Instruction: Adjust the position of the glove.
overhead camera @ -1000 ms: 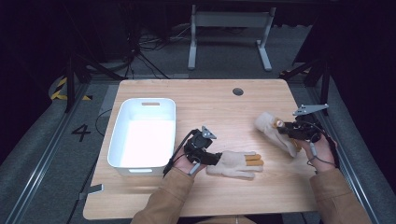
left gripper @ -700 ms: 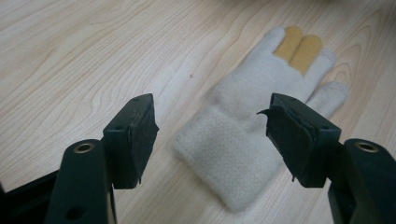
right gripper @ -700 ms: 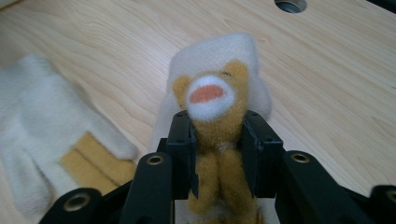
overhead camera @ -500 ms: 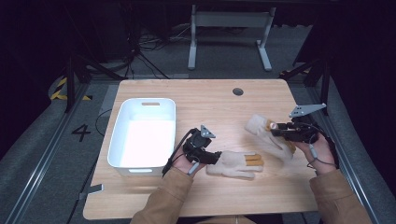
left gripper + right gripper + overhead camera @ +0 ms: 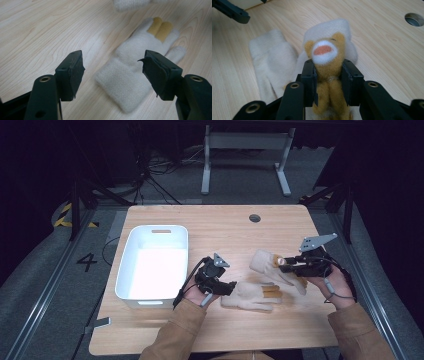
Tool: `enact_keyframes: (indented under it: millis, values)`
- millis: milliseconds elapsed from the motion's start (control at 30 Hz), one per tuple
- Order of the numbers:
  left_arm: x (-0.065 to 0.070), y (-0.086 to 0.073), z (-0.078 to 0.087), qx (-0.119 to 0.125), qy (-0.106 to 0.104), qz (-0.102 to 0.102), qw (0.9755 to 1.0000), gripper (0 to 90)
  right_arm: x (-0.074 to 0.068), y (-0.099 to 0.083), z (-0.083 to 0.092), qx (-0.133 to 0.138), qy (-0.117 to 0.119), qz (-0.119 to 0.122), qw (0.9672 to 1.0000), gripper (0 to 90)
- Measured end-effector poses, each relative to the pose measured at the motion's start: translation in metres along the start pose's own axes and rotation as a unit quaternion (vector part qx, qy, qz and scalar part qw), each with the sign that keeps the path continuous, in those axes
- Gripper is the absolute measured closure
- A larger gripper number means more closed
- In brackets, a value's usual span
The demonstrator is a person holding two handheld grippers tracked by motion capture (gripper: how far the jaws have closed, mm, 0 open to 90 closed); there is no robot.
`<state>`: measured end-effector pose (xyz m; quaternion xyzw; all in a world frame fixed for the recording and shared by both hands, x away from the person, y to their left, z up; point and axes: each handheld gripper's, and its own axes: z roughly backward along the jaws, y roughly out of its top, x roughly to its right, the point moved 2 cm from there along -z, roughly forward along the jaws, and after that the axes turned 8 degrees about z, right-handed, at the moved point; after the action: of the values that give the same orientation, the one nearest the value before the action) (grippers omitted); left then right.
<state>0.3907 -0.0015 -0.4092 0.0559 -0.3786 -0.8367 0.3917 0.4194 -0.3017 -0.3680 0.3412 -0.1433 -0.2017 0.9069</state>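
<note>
The right tool [image 5: 286, 263] grips a cream glove [image 5: 272, 264] by its tan, bear-faced part [image 5: 325, 53], jaws pressed on both sides of it. That glove is lifted off the worktop [image 5: 230, 227]; its cuff points away from the tool and its fingers hang below it.

The left tool [image 5: 226, 288] has its jaws apart with nothing between them. A second cream glove [image 5: 140, 65] lies flat on the worktop just ahead of its tips, cuff nearest the jaws, fingers with two tan tips [image 5: 160, 28] pointing away. In the left gripper view the cuff lies between the two jaws but beyond them, untouched.

A white bin [image 5: 152, 262] stands on the far side of the left tool from the gloves.
</note>
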Motion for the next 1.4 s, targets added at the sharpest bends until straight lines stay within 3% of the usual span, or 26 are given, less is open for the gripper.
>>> enact_keyframes:
  millis: [200,500,633,767,933,967,1400]
  values:
    - [-0.001,0.0,0.0,-0.001,0.001,0.001,1.0,33.8,-0.013,0.008,-0.007,0.0,0.026,0.028,0.9993,67.3]
    - [0.0,0.0,0.001,0.001,0.001,0.001,1.0,33.9,-0.028,0.017,-0.016,0.007,0.067,0.065,0.9957,67.3]
    - [0.0,-0.001,0.001,0.002,0.003,0.002,1.0,33.9,-0.037,0.022,-0.022,0.008,0.087,0.088,0.9923,67.2]
    - [-0.001,-0.003,0.002,0.0,0.004,0.002,1.0,34.0,-0.041,0.025,-0.026,0.007,0.097,0.096,0.9906,67.2]
    - [-0.004,-0.005,0.006,0.002,0.008,0.009,0.9999,34.0,-0.046,0.03,-0.035,0.004,0.12,0.11,0.9866,67.2]
    - [-0.005,-0.007,0.007,0.002,0.011,0.009,0.9999,34.1,-0.048,0.031,-0.039,0.004,0.13,0.118,0.9845,67.1]
    - [-0.008,-0.01,0.012,0.006,0.016,0.018,0.9997,34.0,-0.054,0.035,-0.057,-0.013,0.151,0.143,0.9781,66.9]
